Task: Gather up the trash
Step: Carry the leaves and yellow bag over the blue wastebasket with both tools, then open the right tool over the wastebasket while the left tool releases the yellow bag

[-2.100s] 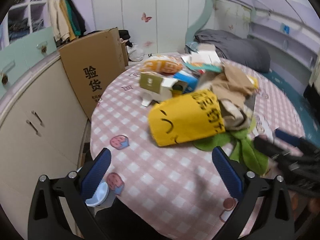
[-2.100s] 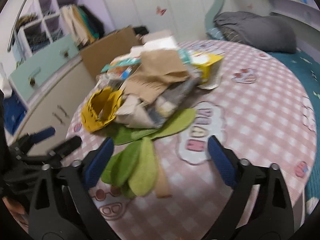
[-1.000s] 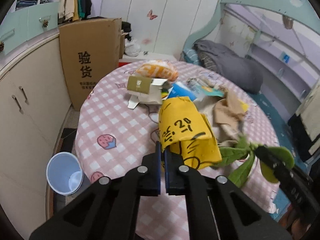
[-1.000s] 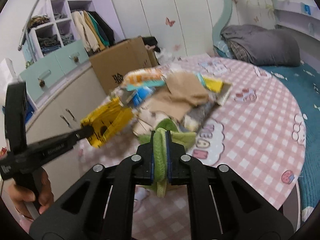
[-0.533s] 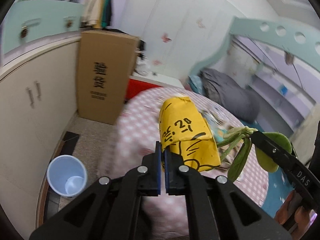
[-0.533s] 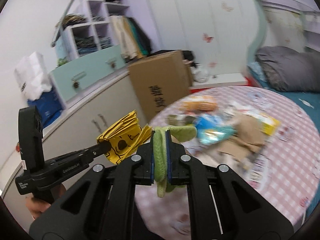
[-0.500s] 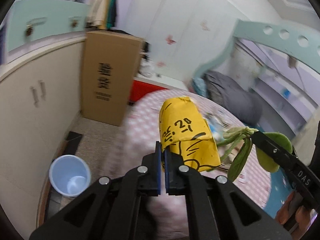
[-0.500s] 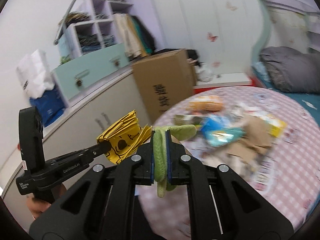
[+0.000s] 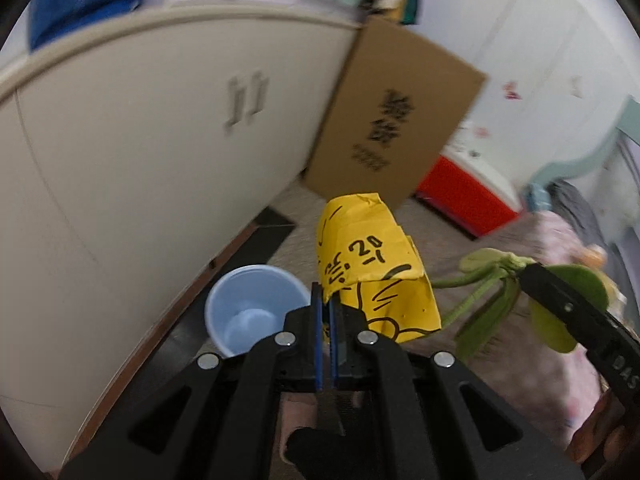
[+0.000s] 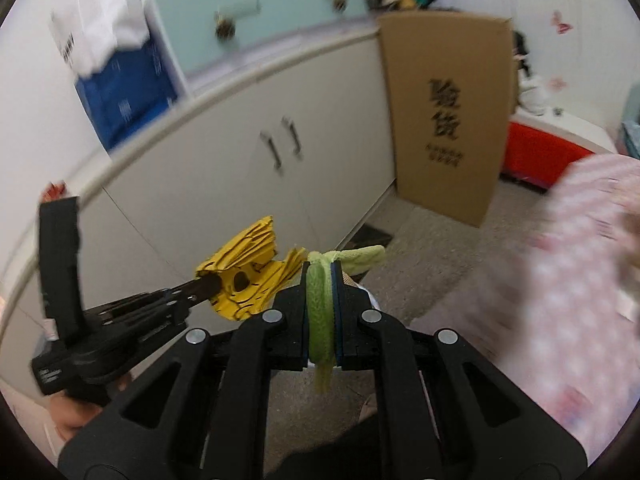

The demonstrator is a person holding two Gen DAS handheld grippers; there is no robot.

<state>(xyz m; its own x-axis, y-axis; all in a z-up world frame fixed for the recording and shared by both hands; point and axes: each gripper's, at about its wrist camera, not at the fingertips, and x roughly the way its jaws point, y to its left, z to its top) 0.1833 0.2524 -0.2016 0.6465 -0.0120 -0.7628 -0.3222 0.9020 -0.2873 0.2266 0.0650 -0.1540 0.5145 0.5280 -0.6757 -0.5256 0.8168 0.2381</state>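
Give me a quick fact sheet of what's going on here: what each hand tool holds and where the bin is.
left gripper: fingers shut on the yellow paper bag
right gripper: fingers shut on the green fabric leaves
bin: light blue bucket on the floor by the cream cabinet, seemingly empty
nearby: cardboard box leaning at the cabinet
picture quality: blurred
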